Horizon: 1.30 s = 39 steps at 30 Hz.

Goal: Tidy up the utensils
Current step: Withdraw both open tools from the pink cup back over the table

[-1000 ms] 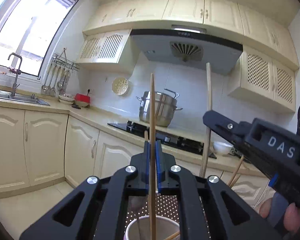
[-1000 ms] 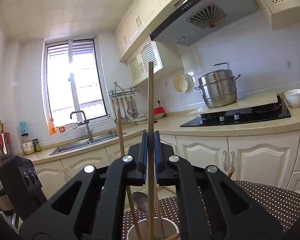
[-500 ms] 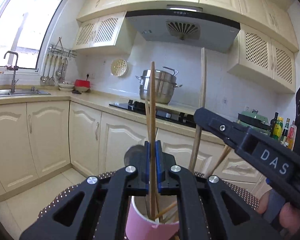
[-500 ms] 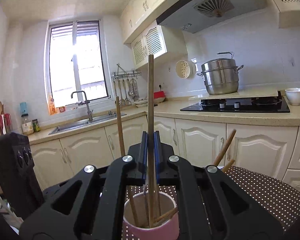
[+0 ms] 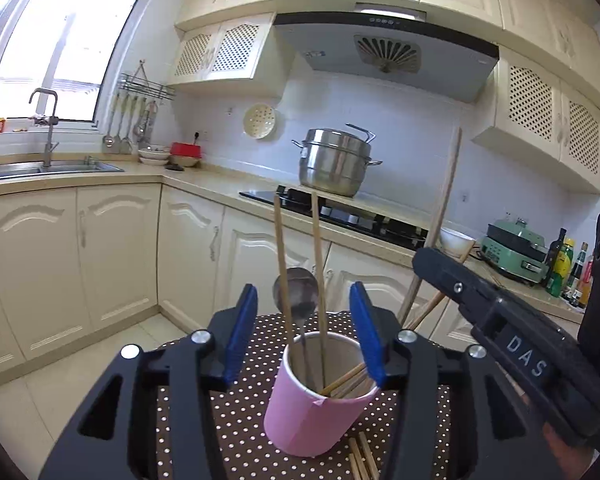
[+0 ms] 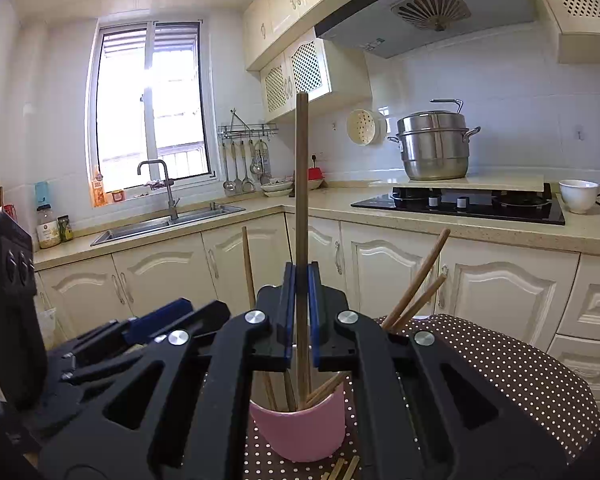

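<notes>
Wooden chopstick (image 6: 301,208) | clamped upright between right gripper (image 6: 301,312) fingers | over pink cup (image 6: 300,428)

A pink cup (image 5: 318,416) holds tan chopsticks (image 6: 302,200) on a brown, white-dotted cloth (image 6: 500,364), between seemingly blue-padded black grippers.

Bright daylight pours through the window (image 6: 152,108), blown out to white glare at upper left of both views. Fisheye bending curves the cabinets (image 5: 540,92); corners vignette black. Focus stays sharp.
</notes>
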Available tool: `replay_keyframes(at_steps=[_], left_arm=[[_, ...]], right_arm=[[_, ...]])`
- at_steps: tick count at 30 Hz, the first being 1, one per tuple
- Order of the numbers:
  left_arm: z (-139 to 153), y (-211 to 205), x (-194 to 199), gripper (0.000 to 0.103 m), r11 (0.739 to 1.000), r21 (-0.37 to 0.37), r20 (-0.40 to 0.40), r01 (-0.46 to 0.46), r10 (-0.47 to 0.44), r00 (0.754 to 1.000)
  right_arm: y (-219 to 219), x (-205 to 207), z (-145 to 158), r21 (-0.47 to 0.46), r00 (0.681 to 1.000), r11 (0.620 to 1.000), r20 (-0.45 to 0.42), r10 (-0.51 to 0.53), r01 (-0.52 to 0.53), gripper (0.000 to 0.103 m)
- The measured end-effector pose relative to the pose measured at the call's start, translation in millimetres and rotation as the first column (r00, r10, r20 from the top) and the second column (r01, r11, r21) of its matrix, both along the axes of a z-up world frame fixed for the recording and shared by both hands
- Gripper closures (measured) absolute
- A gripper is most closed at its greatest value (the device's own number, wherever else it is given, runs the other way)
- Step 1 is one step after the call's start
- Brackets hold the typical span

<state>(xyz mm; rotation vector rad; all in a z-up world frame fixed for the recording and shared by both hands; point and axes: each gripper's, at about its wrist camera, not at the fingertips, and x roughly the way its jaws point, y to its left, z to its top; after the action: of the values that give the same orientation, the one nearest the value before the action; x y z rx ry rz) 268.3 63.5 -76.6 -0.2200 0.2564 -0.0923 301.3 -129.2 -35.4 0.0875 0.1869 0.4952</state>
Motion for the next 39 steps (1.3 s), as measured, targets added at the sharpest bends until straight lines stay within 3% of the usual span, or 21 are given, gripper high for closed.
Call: replay_keyframes(at_steps=[12, 17, 22, 24, 26, 28, 34, 39], left_arm=[[12, 9, -22, 0.045, 0.995, 0.05, -0.068, -0.084, 0.087, 0.994], [16, 7, -33, 0.041, 0.984, 0.114, -0.064, -0.137, 0.145, 0.987], [22, 10, -47, 0.039, 0.981, 0.117, -0.056, -0.156, 0.163, 0.985], [25, 12, -54, 0.038, 0.98, 0.118, -0.054, -0.158, 0.165, 0.985], [29, 13, -60, 0.036, 0.979, 0.121, -0.047, -0.161, 0.168, 0.985], [32, 16, -68, 0.034, 0.98, 0.115, -0.037, -0.162, 0.167, 0.985], [39, 18, -85, 0.033, 0.983, 0.103, -0.044, -0.152, 0.157, 0.987], [35, 15, -92, 0.031, 0.992, 0.087, -0.107, -0.094, 0.104, 0.989]], right_arm=[[6, -13, -17, -0.048, 0.999, 0.999, -0.029, -0.019, 0.018, 0.096], [5, -19, -15, -0.049, 0.999, 0.998, -0.035, -0.037, 0.035, 0.096], [5, -27, -11, -0.051, 0.999, 0.998, -0.029, -0.036, 0.035, 0.095], [4, -29, -8, -0.05, 0.999, 0.998, -0.025, -0.035, 0.034, 0.091], [2, -34, -4, -0.039, 0.999, 0.999, -0.012, -0.038, 0.037, 0.068], [-1, -40, -1, -0.025, 0.999, 0.999, 0.003, -0.038, 0.038, 0.053], [-8, -57, 11, -0.021, 0.999, 0.999, 0.026, -0.04, 0.041, 0.052], [-19, -74, 18, -0.026, 0.998, 0.998, 0.04, -0.052, 0.053, 0.049]])
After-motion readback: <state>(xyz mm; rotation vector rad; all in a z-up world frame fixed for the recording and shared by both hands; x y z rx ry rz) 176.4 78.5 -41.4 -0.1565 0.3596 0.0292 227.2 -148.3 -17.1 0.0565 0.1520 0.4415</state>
